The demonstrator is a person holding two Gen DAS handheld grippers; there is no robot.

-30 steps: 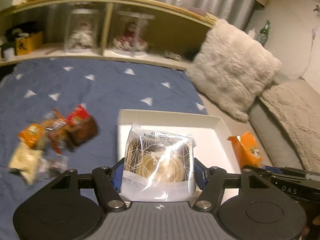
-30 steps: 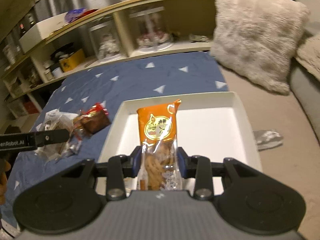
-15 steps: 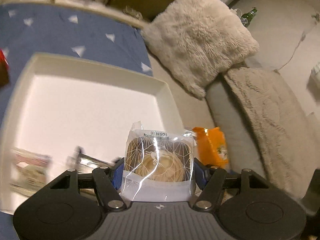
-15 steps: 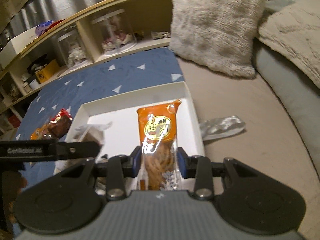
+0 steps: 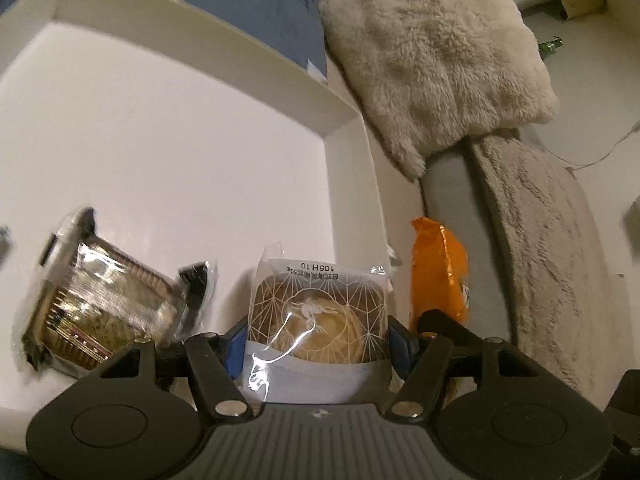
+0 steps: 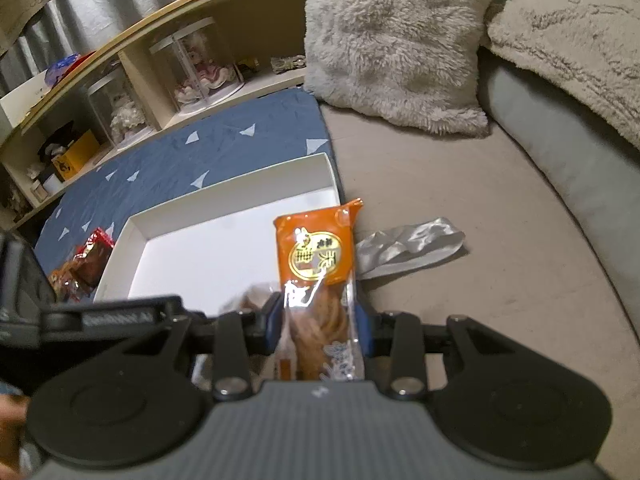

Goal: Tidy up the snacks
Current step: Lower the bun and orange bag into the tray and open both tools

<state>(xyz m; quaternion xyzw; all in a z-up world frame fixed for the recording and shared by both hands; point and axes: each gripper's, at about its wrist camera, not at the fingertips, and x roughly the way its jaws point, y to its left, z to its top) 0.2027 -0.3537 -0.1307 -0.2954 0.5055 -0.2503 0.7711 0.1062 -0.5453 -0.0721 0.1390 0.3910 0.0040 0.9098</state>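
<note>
Left gripper (image 5: pixel 318 332): jaws set at a middling width and closed on a pastry packet (image 5: pixel 318 320), with the blue pads pressing both side edges of the wrapper. The packet is clear film printed with a white web pattern over a round, golden-brown pastry; a white band crosses its lower part and printed characters run along its top edge. It is held upright above the near right corner of the white tray (image 5: pixel 336 120).

Right gripper (image 6: pixel 318 328): jaws set narrower and closed on a twist packet (image 6: pixel 318 280), pads pressing both long sides. The upper part of this packet is orange with a round gold emblem; the lower part is clear and shows a braided brown dough twist. It stands upright at the tray's right rim (image 6: pixel 334 184); whether it touches the rim cannot be told.

Inside the tray, at the near left, a cake packet (image 5: pixel 104 304) lies tilted; its clear film shows a dark ridged paper cup, blurred.

Outside the tray, a silver wrapper (image 6: pixel 408 248) lies on the beige cushion to the right, and a loose group of red and orange snacks (image 6: pixel 86 260) lies on the blue cloth (image 6: pixel 224 148) to the left. A fluffy pillow (image 6: pixel 392 40) leans behind.
</note>
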